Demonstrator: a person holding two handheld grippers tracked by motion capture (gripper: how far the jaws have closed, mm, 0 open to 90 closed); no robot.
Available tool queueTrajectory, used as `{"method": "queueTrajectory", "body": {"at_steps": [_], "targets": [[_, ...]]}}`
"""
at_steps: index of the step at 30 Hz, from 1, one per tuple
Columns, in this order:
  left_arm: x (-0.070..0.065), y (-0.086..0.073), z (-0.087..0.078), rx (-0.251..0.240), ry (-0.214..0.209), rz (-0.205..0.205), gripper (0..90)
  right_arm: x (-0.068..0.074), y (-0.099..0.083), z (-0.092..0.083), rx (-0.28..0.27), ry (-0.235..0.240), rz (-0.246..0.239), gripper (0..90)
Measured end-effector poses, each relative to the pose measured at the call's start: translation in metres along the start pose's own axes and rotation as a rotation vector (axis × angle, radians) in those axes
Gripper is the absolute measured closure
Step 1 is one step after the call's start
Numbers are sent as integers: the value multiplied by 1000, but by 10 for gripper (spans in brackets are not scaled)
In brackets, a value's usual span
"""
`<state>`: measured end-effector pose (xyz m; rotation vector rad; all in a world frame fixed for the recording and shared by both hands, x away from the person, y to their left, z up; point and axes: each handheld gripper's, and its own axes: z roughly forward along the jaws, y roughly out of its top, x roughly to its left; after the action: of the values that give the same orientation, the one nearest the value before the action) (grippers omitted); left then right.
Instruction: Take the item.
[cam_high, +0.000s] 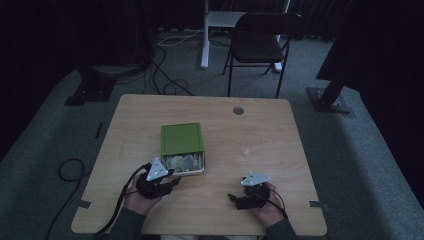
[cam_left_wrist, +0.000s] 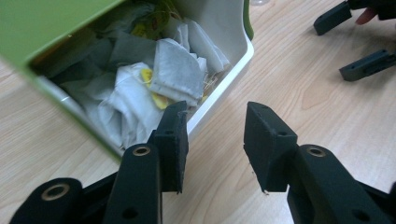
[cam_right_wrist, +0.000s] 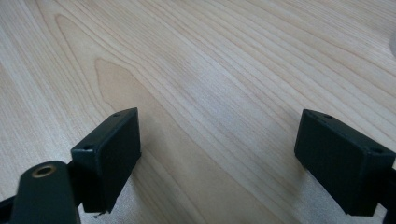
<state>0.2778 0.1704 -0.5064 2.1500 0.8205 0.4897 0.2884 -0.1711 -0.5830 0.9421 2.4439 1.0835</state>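
A white tin (cam_high: 200, 170) sits near the table's front, its green lid (cam_high: 182, 137) slid back over the far half. Several white tea bags (cam_high: 183, 162) lie loose inside. In the left gripper view the tea bags (cam_left_wrist: 175, 72) fill the open end of the tin (cam_left_wrist: 229, 63). My left gripper (cam_left_wrist: 217, 119) is open at the tin's near corner, its left fingertip (cam_left_wrist: 175, 121) by the rim and nothing between the jaws. In the high view that left gripper (cam_high: 173, 181) lies just in front of the tin. My right gripper (cam_right_wrist: 217, 149) stands open over bare wood, at the front right (cam_high: 235, 199).
The wooden table (cam_high: 260, 135) has a round cable hole (cam_high: 238, 110) near its far edge. A black folding chair (cam_high: 260, 42) stands beyond the table. Cables lie on the grey floor (cam_high: 70, 170) at the left. The right gripper's jaws (cam_left_wrist: 348, 39) are in the left gripper view, top right.
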Motion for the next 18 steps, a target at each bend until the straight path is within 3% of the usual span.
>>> {"method": "queueTrajectory", "body": {"at_steps": [8, 18], "targets": [[-5, 11, 12, -15, 0, 11, 567, 0, 0, 0, -2, -2, 2, 140], [-9, 22, 32, 5, -21, 22, 556, 0, 1, 1, -1, -4, 6, 140]]}}
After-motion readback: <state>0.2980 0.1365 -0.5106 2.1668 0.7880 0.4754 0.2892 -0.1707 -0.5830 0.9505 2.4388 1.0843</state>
